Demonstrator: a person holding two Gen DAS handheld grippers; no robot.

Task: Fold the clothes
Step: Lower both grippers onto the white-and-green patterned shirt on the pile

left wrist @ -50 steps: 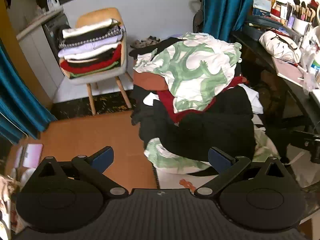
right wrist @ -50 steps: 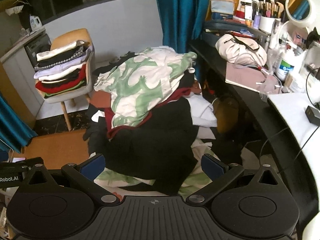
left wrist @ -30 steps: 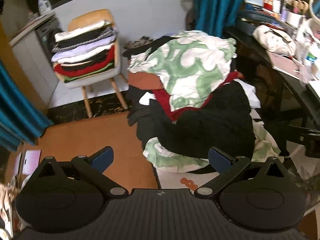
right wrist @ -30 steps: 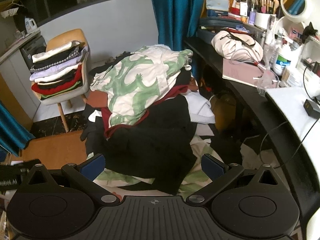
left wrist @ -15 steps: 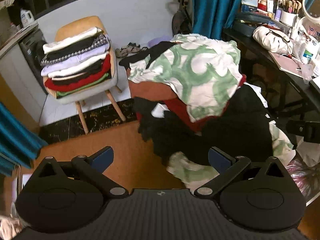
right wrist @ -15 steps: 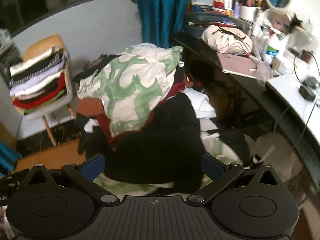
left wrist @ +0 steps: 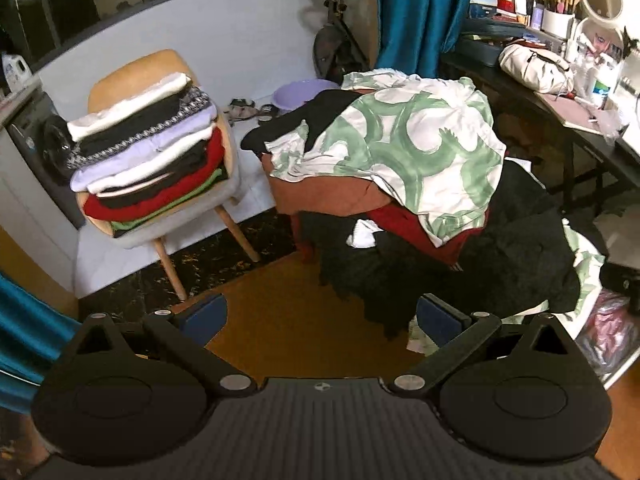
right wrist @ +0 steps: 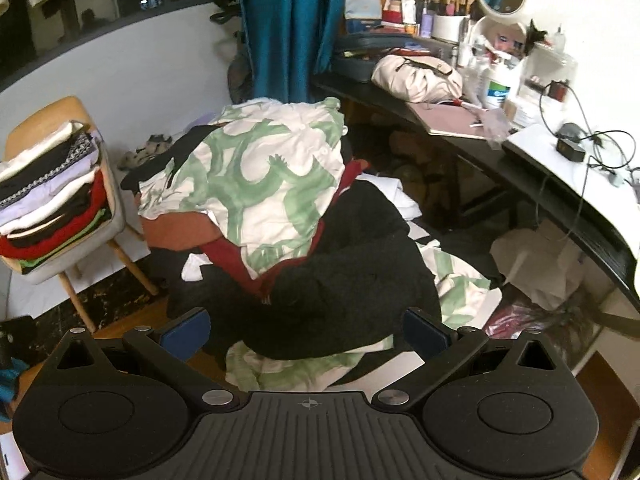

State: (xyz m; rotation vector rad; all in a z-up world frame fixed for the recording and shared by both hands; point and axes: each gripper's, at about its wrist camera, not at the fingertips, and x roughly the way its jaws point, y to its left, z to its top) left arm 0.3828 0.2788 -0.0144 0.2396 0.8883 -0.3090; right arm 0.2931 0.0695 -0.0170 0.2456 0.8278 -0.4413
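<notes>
A heap of unfolded clothes fills the middle of both views. On top lies a white shirt with a green dragon print (left wrist: 404, 152) (right wrist: 256, 184). Under it are a rust-brown piece (left wrist: 324, 196), a dark red one (right wrist: 228, 260) and a big black garment (left wrist: 500, 264) (right wrist: 344, 280). A stack of folded clothes (left wrist: 144, 148) (right wrist: 48, 192) sits on a wooden chair at the left. My left gripper (left wrist: 322, 316) is open over the orange floor, short of the heap. My right gripper (right wrist: 306, 332) is open just above the black garment's near edge. Neither holds anything.
A black desk (right wrist: 500, 168) crowded with a cream bag (right wrist: 416, 76), bottles, a round mirror and cables runs along the right. Teal curtains (left wrist: 424, 12) hang behind the heap. A washing machine (left wrist: 36, 148) stands far left. Bags lie on the floor under the desk.
Both grippers have pulled back and swung left, so the heap sits farther right in the left view. Both stayed open and the clothes did not move.
</notes>
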